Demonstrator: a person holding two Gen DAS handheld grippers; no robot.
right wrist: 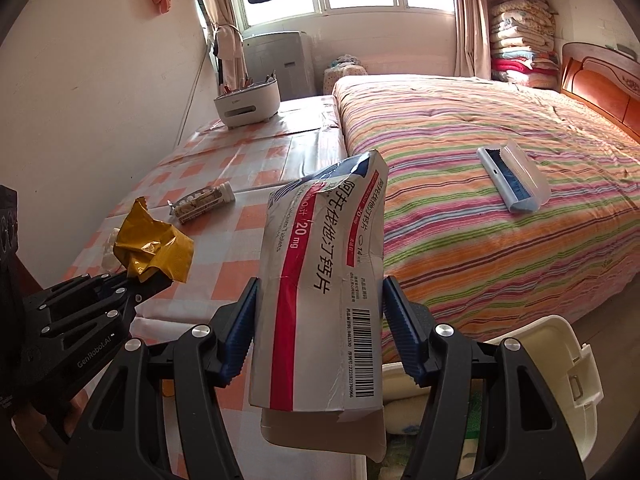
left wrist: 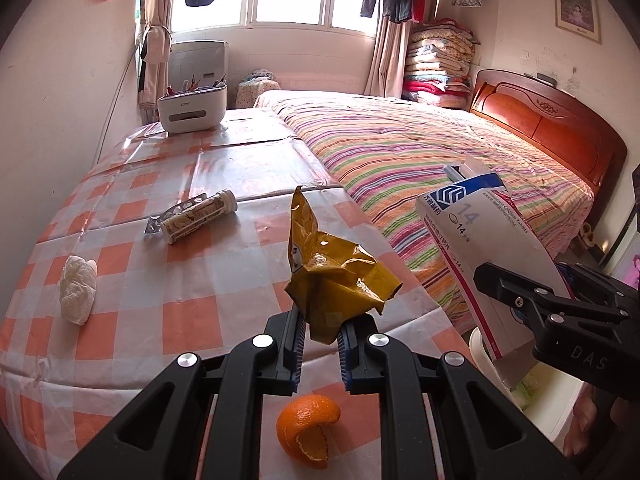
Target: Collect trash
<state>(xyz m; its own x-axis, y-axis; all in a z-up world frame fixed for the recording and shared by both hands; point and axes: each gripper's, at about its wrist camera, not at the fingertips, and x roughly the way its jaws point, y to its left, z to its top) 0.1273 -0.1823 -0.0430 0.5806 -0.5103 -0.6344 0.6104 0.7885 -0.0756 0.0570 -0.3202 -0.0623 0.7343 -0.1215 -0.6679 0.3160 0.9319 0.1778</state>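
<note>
While both loads ride toward white bin (right wrist: pixel 560 356) at bench (left wrist: pixel 132 240) edge: left gripper (left wrist: pixel 320 344) clamps yellow wrapper (left wrist: pixel 336 276), right gripper (right wrist: pixel 316 336) grips medicine box (right wrist: pixel 320 280). Left on bench: orange peel (left wrist: pixel 308 432), tablet tube (left wrist: pixel 200 216), blister pack (left wrist: pixel 168 216), white wad (left wrist: pixel 78 288).

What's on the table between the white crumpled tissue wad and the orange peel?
Nothing: bare checkered tablecloth between tissue wad and orange peel, left wrist view.
</note>
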